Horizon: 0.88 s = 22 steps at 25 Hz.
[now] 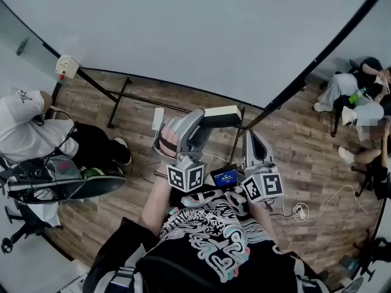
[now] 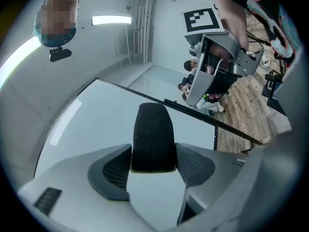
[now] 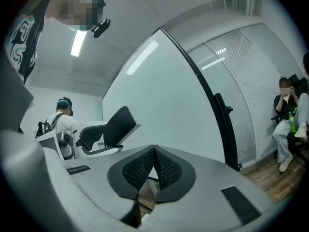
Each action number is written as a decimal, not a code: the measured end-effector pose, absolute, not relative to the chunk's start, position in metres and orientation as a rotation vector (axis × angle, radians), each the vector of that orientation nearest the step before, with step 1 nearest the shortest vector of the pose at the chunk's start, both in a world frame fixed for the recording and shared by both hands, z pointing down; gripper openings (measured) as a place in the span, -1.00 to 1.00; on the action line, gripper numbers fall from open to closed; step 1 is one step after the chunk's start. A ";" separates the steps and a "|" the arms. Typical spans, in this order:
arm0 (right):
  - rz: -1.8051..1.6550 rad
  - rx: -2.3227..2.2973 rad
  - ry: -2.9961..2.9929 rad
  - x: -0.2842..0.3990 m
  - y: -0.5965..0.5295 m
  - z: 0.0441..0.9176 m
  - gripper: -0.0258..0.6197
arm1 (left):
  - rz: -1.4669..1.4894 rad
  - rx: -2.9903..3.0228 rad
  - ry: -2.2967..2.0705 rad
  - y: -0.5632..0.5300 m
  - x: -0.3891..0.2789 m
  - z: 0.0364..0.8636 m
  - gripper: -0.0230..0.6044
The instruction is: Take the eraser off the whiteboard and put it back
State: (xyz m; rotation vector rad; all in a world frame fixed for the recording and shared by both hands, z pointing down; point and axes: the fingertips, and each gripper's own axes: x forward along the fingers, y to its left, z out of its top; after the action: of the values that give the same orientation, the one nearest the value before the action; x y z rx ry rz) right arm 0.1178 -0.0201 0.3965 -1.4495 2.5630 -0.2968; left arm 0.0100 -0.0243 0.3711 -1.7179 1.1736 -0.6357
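Whether the far end of the eraser (image 2: 153, 129) touches the whiteboard (image 2: 87, 129) cannot be told in any view, and in the head view the gripper bodies cover their own pads. The left gripper (image 2: 153, 151) has its jaws set fairly wide and clamped on the eraser, one pad on each long side. The black felt faces its camera, and the block juts toward the board's lower edge. Just to its right, the right gripper (image 3: 154, 153) grips nothing, its jaws closed tip to tip.
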 end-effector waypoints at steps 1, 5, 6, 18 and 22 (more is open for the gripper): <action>-0.297 -1.446 2.562 0.120 -0.021 0.396 -0.87 | -0.637 -1.714 1.174 -0.024 0.012 0.370 -0.09; -0.294 -1.435 2.557 0.121 -0.024 0.396 -0.88 | -0.643 -1.703 1.177 -0.025 0.013 0.370 -0.08; -0.294 -1.434 2.557 0.120 -0.024 0.397 -0.87 | -0.645 -1.703 1.177 -0.024 0.012 0.371 -0.09; -0.265 -1.473 2.556 0.110 -0.043 0.395 -0.87 | -0.618 -1.723 1.165 -0.051 0.001 0.375 -0.09; -0.261 -1.518 2.534 0.111 -0.058 0.393 -0.87 | -0.599 -1.741 1.148 -0.071 0.001 0.373 -0.09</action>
State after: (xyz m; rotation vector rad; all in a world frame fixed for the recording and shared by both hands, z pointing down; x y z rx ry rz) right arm 0.1115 -0.0576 0.3934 -1.5177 2.5344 -0.2612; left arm 0.0006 -0.0709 0.3727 -1.7407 1.1477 -0.5989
